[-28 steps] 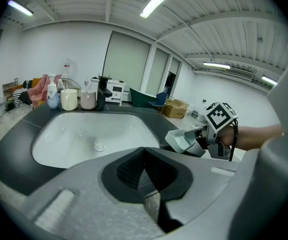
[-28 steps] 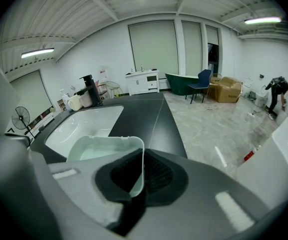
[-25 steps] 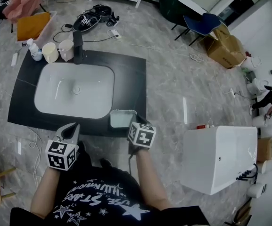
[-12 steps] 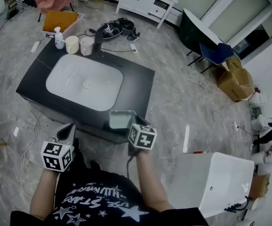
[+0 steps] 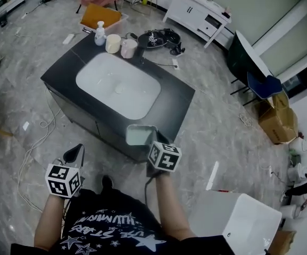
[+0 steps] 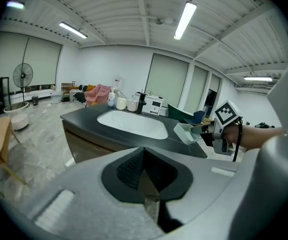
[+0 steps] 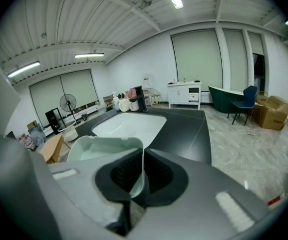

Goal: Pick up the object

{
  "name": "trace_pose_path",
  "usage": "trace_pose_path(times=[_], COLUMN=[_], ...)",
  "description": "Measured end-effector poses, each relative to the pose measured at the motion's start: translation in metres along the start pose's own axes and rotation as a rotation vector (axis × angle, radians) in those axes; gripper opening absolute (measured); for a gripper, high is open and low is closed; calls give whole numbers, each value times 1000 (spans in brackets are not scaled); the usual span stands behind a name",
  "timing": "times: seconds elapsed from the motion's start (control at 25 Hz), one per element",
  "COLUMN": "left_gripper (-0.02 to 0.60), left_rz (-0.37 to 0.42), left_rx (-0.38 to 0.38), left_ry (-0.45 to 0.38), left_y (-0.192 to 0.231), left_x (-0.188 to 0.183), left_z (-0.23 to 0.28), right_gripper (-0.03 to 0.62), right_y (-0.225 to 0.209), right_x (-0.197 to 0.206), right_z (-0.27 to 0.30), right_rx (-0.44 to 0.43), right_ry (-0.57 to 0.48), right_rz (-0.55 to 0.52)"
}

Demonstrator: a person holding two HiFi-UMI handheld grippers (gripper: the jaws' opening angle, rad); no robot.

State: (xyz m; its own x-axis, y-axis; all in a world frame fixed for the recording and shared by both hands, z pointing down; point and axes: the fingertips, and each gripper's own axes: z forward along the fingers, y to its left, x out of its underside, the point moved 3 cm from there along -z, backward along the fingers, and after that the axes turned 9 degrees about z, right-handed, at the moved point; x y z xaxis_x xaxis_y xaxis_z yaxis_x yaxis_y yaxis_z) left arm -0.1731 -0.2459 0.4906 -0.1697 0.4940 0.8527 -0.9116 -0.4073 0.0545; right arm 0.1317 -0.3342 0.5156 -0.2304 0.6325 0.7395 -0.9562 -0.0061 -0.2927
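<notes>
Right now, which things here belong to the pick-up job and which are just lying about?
Job in hand:
- pale green rectangular plastic tub, clamped by its wall in the right hand-held gripper

Lying about:
- white pump bottle
- two pale cups
- orange box
- brown cardboard box
- blue chair
- black counter with its white basin

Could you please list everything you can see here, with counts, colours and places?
counter: one, black, mid-floor
basin: one, white, set in the counter
cups: two, cream, counter's far edge
pump bottle: one, white, beside the cups
container: one, pale green, by the counter's near edge, held
cardboard box: one, brown, far right
chair: one, blue, near the box
left gripper: one, grey, shut, empty
right gripper: one, grey, shut on the container's wall
</notes>
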Motion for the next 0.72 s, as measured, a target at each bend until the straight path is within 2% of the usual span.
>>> trace_pose_path(times=[0.44, 0.72], left_gripper=[8, 8], left_rz=[-91, -110], left_rx=[-85, -108], left_ry=[-18, -35], left_y=[4, -17], left_x=[48, 77], left_z=[-84, -137], right_gripper=[11, 11], right_y=[63, 86], right_x=[40, 72], right_z=[-37, -80], right_rx=[-59, -107], right_ry=[3, 21], right_rz=[-98, -150])
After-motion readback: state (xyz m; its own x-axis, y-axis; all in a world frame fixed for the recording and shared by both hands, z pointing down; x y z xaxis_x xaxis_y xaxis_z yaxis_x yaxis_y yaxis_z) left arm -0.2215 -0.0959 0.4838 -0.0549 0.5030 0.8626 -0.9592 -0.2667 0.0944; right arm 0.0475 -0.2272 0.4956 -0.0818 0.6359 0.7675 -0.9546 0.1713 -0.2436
